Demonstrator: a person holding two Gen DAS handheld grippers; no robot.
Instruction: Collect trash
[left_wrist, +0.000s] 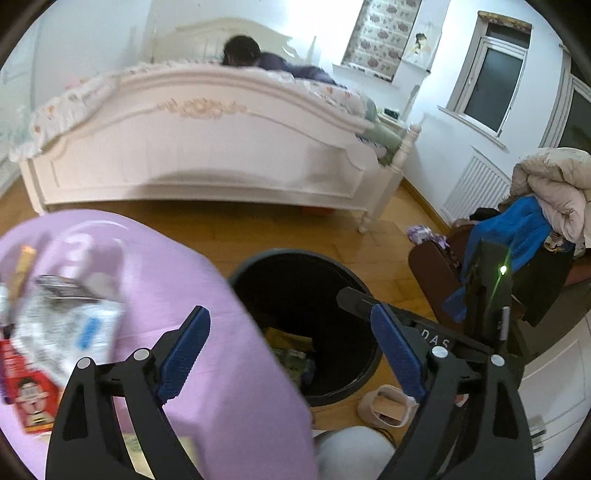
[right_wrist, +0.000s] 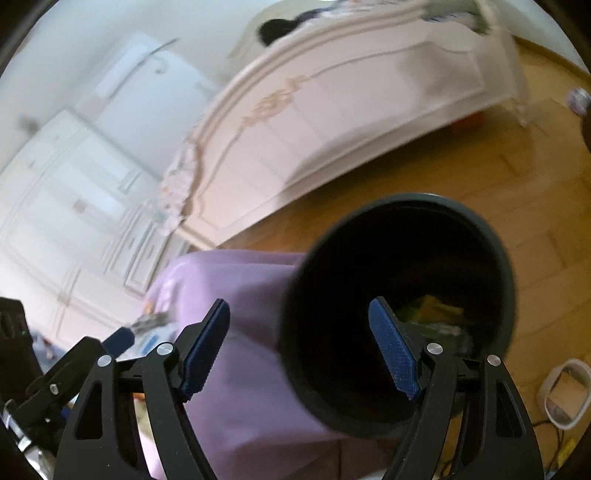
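We held both tools over the black bin (right_wrist: 399, 314), which stood on the wooden floor (left_wrist: 332, 236) just beside the desk with its purple cloth (left_wrist: 221, 350). Inside the bin we could see yellow and green wrappers (left_wrist: 291, 350) lying at the bottom; the rest of its inside was too dark to read. The left tool (left_wrist: 291, 354) was spread wide with nothing between its blue pads. The right tool (right_wrist: 299, 350) was likewise wide open and empty, above the bin's rim. On the desk lay more trash: a crumpled white wrapper (left_wrist: 62, 332) and a red packet (left_wrist: 31, 398), touching each other. A white bed (left_wrist: 207, 147) stood beyond.
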